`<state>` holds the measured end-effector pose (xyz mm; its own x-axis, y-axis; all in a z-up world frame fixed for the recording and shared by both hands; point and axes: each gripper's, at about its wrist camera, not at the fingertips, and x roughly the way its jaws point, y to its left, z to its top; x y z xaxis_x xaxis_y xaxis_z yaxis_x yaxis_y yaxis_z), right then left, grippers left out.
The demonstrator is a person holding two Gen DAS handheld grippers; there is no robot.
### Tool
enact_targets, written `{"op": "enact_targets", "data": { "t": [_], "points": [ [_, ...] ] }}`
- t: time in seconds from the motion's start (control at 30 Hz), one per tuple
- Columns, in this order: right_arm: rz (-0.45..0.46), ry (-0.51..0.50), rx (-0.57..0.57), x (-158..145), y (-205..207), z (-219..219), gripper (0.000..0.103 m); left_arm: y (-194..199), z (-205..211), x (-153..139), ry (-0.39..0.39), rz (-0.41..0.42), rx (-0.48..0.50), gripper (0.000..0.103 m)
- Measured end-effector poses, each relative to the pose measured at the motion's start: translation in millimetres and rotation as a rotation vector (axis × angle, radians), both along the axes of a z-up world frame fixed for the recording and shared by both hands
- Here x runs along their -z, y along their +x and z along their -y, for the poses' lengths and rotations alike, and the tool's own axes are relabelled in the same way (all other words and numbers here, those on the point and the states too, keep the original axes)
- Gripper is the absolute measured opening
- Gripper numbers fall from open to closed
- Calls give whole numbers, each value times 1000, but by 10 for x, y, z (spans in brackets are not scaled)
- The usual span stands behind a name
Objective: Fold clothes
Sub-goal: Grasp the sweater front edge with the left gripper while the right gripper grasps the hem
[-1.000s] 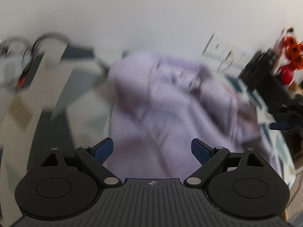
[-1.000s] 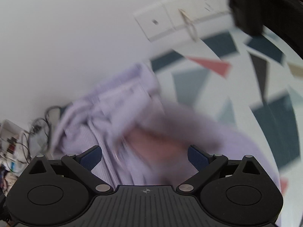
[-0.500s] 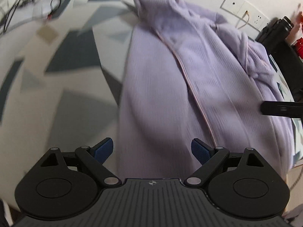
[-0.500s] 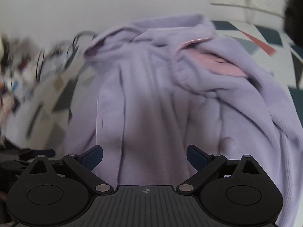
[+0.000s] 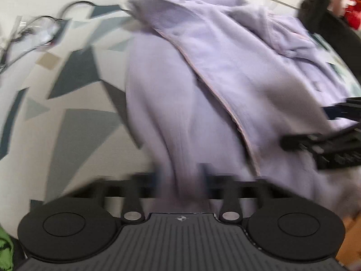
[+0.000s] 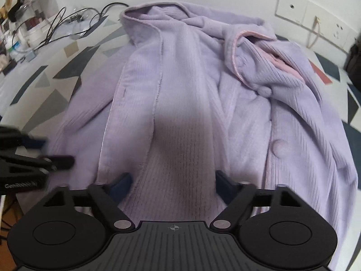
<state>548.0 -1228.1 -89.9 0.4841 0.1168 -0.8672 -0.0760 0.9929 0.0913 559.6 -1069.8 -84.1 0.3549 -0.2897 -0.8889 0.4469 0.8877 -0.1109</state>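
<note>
A lilac ribbed cardigan point(image 5: 225, 67) with pink trim and covered buttons lies spread and rumpled on the patterned tabletop point(image 5: 67, 90). My left gripper point(image 5: 180, 180) sits at its near left hem, jaws closing, blurred, with a bunched ridge of fabric pinched between them. In the right wrist view the cardigan point(image 6: 185, 79) fills the middle. My right gripper point(image 6: 172, 185) rests on the near hem with its jaws closing and a wide band of fabric between the pads. The right gripper point(image 5: 304, 125) shows at the left view's right edge, the left gripper point(image 6: 57, 152) at the right view's left edge.
Cables point(image 6: 56, 27) and cluttered containers point(image 6: 27, 18) sit at the far left of the table point(image 6: 45, 79). Wall sockets point(image 6: 315, 20) are behind the cardigan. A black object point(image 5: 320, 18) stands at the far right. Something green point(image 5: 4, 248) shows at the lower left.
Both grippers have come down onto the cardigan's near hem. The left jaws went from wide apart to pinched on fabric. The right jaws have narrowed around the hem.
</note>
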Motion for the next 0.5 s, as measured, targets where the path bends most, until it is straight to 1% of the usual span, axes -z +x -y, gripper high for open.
{"op": "enact_targets", "data": {
  "t": [0.03, 0.07, 0.1, 0.13, 0.2, 0.23, 0.3, 0.33, 0.47, 0.5],
  "points": [
    [-7, 19, 21, -4, 9, 30, 45, -11, -23, -52, -15, 5, 7, 17],
    [-12, 48, 57, -24, 12, 70, 40, -34, -46, -110, -25, 26, 19, 17],
    [-17, 77, 94, -45, 13, 112, 29, -54, -89, -184, -34, 51, 25, 16],
    [-17, 117, 126, -91, 6, 136, 22, -61, -156, -270, -50, 74, 19, 16],
    [-18, 197, 189, -188, -8, 182, 16, -15, -381, -477, -109, 105, -26, 16],
    [-14, 253, 192, -258, -19, 171, 15, 24, -528, -590, -146, 120, -60, 16],
    [18, 341, 161, -437, -39, 67, 15, 137, -834, -845, -211, 157, -135, 16],
    [38, 370, 141, -518, -41, -9, 15, 200, -974, -962, -227, 187, -169, 16],
    [90, 583, 86, -750, 42, -194, 15, 489, -1382, -1305, -236, 305, -265, 16],
    [97, 621, 76, -782, 87, -259, 15, 577, -1460, -1379, -234, 330, -284, 16]
  ]
}}
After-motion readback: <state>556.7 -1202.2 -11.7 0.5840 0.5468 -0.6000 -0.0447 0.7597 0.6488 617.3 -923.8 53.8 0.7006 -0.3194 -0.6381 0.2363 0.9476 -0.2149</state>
